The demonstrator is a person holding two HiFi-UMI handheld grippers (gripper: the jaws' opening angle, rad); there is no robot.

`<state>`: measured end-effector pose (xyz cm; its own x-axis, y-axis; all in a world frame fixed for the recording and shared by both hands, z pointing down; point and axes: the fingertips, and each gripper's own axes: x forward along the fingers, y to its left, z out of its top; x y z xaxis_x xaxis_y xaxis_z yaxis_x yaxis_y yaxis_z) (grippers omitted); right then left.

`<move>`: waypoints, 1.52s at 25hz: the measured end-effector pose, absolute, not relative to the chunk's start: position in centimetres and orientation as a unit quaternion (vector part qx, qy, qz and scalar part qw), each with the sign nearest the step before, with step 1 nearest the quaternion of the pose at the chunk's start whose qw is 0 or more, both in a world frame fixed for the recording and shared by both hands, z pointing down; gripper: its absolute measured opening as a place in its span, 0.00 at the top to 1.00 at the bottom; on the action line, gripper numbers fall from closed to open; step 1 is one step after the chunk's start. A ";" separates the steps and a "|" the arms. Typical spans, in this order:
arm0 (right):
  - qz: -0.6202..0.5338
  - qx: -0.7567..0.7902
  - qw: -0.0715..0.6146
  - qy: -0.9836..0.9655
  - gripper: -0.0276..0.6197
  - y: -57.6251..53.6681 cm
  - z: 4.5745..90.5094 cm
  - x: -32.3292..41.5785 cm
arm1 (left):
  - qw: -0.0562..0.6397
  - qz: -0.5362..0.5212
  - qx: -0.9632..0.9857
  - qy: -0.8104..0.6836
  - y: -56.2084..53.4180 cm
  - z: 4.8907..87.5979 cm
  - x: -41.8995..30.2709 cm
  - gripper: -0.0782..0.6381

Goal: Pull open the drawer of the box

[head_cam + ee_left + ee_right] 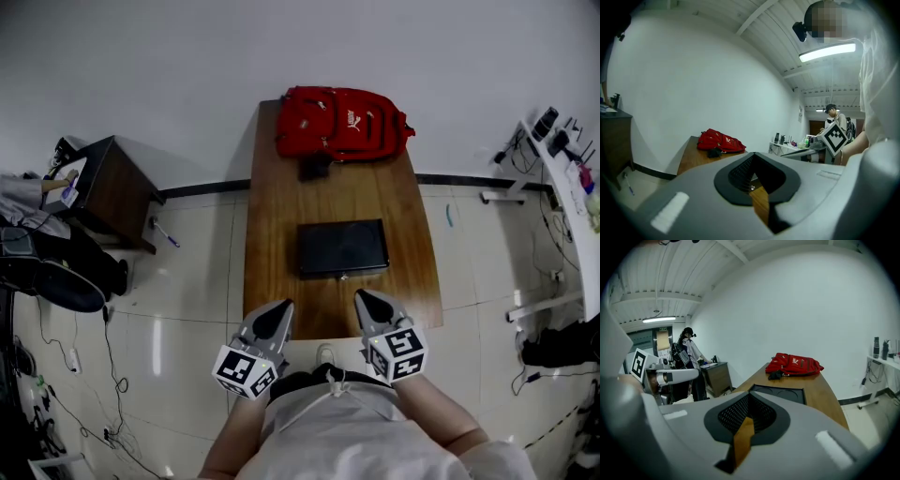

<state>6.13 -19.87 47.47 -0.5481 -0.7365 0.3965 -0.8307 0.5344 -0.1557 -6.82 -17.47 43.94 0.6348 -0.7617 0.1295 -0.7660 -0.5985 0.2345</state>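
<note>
A flat black box (343, 247) lies in the middle of a long wooden table (277, 206); its drawer front faces me and looks closed. The right gripper view shows the box (780, 393) just beyond the jaws. My left gripper (280, 313) hovers at the table's near edge, left of the box and short of it. My right gripper (367, 302) hovers at the near edge too, slightly right of the box's middle. Both pairs of jaws are together with nothing between them, also in the left gripper view (754, 180) and the right gripper view (746, 420).
A red backpack (339, 122) lies at the table's far end with a small black item (314, 167) in front of it. A dark cabinet (108, 187) stands left of the table, a white shelf (562, 178) to the right. Cables lie on the floor. A person (691, 359) stands by the cabinet.
</note>
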 end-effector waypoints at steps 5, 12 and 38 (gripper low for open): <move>0.195 0.456 0.174 -0.851 0.95 -23.1 50.6 6.1 | 0.156 0.021 0.887 -0.434 -21.2 45.8 -7.0 0.88; 0.245 0.458 0.223 -0.825 0.95 -24.6 55.0 6.0 | 0.185 0.023 0.890 -0.415 -23.7 47.2 -6.4 0.88; 0.365 0.468 0.282 -0.754 0.84 -27.1 65.5 5.4 | 0.262 0.060 0.886 -0.378 -24.6 54.9 -5.7 0.88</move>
<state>5.44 -27.10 65.45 -0.4040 -0.4991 0.7666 -0.9109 0.2959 -0.2875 -5.67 -24.56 54.86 0.7069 -0.6388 0.3036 -0.7012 -0.5770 0.4188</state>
